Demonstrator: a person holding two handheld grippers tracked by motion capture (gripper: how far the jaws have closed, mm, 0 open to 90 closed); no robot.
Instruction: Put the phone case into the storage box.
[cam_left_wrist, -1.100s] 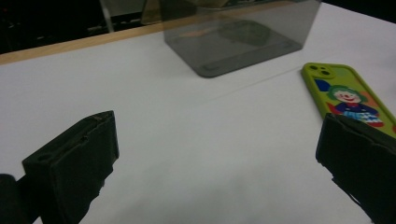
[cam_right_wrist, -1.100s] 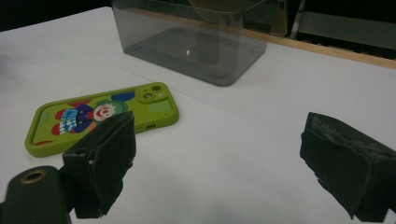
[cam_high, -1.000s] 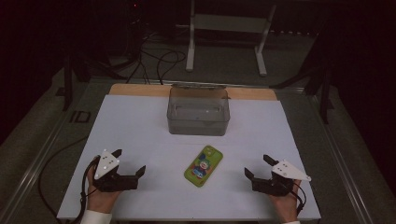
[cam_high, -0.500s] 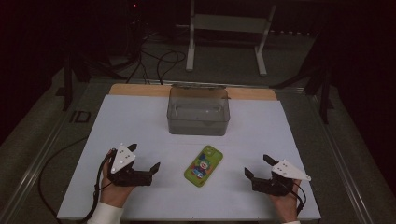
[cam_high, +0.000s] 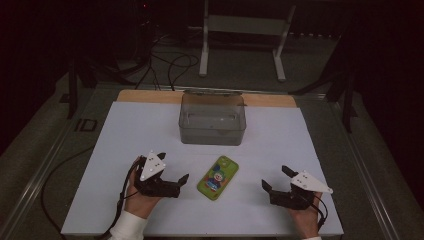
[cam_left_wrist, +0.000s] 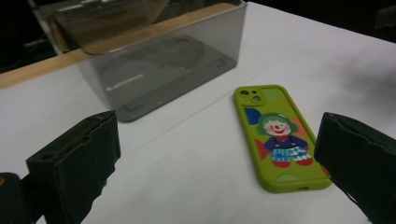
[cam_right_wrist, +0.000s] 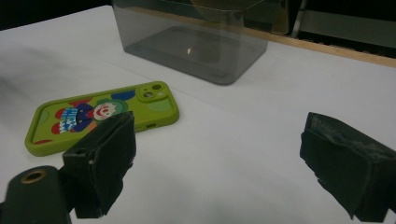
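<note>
A green phone (cam_high: 218, 178) with a clown printed on its case lies flat on the white table (cam_high: 130, 130), camera end toward the far side, between the 2 grippers and near the person's edge; in the left gripper view the phone (cam_left_wrist: 278, 136) sits just inside the right jaw, on the table and touching neither jaw. The left gripper (cam_high: 172, 181) rests low over the table just left of the phone, its jaws spread wide and holding nothing, pointing toward the phone; the hand (cam_high: 140, 200) behind it comes in from the bottom edge with a white sleeve at the wrist. The right gripper (cam_high: 274, 179) sits to the right of the phone, clearly apart from it, jaws also wide apart and empty; in the right gripper view the phone (cam_right_wrist: 100, 121) lies beyond the left jaw, partly covered by it. A clear grey plastic box (cam_high: 212, 119) stands open-topped on the table beyond the phone, toward the far edge, apart from the phone and both grippers; it looks empty in both gripper views (cam_left_wrist: 154, 60) (cam_right_wrist: 196, 42). A strip of bare wood (cam_high: 150, 96) shows along the table's far edge behind the box.
</note>
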